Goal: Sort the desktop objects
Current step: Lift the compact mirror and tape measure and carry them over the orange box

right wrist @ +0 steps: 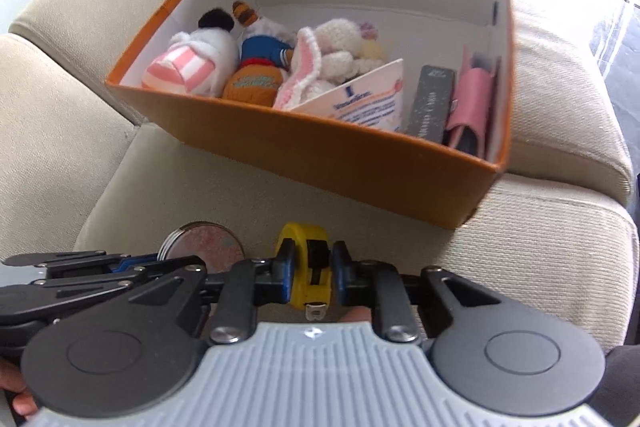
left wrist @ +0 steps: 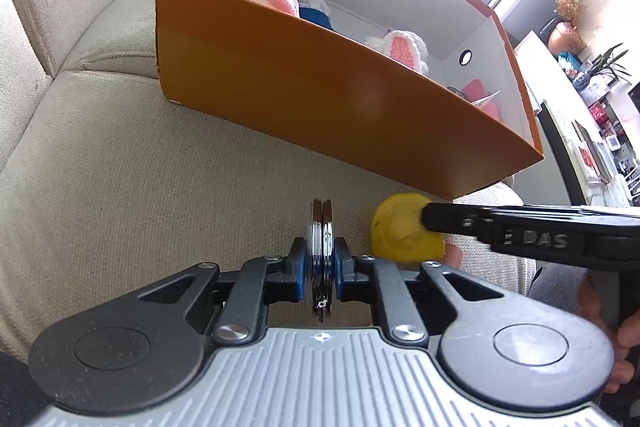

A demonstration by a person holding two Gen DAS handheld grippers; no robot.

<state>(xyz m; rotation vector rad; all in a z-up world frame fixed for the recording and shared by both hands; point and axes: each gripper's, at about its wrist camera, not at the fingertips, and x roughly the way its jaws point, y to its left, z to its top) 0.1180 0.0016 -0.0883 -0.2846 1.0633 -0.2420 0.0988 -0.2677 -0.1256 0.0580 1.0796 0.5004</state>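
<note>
Tape measure, 1, clamped in right gripper fingers; left gripper fingers pinch 1 round compact.

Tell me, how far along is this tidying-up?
Mostly done: the orange cardboard box on the beige sofa already holds plush toys, a printed card, a dark slim box and a pink pouch. In hand: the left gripper clamps a round metal compact, the right gripper a yellow tape measure. Left: dropping both in; nothing else shows on the cushion.
</note>
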